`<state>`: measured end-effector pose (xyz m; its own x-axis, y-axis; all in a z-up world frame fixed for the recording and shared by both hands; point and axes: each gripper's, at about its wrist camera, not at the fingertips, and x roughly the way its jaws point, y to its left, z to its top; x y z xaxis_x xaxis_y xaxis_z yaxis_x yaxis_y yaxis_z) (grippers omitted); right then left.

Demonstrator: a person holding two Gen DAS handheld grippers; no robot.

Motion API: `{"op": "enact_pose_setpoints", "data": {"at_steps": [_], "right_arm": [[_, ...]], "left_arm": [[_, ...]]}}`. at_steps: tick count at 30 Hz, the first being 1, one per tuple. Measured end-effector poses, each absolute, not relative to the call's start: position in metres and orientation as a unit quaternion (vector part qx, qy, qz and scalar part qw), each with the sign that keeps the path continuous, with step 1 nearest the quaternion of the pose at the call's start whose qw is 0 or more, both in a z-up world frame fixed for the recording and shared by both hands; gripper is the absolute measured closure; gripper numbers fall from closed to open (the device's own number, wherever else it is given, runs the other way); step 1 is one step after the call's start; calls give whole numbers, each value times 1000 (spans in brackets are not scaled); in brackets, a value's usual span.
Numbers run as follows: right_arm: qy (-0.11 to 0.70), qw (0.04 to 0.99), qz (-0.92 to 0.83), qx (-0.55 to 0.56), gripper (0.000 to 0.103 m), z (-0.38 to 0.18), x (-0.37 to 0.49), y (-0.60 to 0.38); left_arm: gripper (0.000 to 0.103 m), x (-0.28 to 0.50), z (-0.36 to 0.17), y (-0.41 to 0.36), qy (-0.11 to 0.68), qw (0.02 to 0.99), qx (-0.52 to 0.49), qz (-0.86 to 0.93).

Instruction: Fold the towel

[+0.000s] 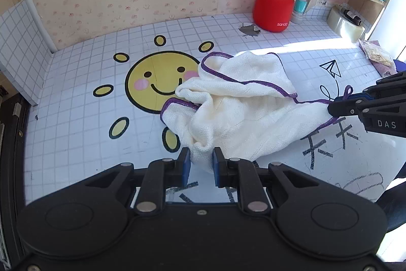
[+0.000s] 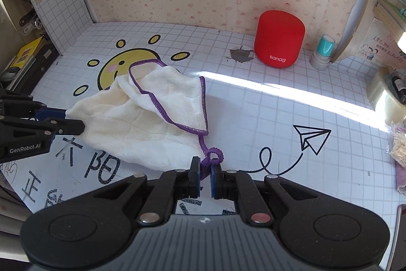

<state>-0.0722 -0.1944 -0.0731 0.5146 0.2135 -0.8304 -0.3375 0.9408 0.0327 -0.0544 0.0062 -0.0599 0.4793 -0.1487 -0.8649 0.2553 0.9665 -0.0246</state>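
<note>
The cream towel (image 1: 243, 113) lies crumpled mid-desk (image 1: 76, 139), open tiles all around. The left gripper (image 1: 200, 164) pinches a bunched fold narrowly; the right gripper (image 2: 205, 173) clamps its purple corner loop (image 2: 213, 155).

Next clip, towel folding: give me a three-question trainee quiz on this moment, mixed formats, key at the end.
1. True or false: both grippers grip the towel.
2. What does the right gripper pinch? A) the purple loop corner B) the red speaker C) the tape roll
3. Fill in: the towel partly covers the yellow ___ drawing.

Key: 1 true; 2 A; 3 sun. The left gripper holds a bunched white fold.
</note>
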Motion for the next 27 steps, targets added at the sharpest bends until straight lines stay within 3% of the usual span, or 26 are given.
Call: {"op": "enact_pose_setpoints", "data": {"at_steps": [8,12,14,20,27], "right_arm": [[470,867,151,-66,94,-76,-80,-195],[462,872,144,-69,79,-72,-80,-195],[457,876,143,-63,77,-68,-78,-197],[445,880,151,-69,75,-57,-73,-194],[445,873,181,-80,71,-63,-61,-179]], "left_arm": [[78,-62,-61,9,497,859,55,-109],[42,-65,-56,10,489,865,60,-92],[33,-67,-50,12,476,873,66,-83],[31,-63,-31,17,440,891,73,-81],[30,-38,-44,15,459,881,65,-89]]}}
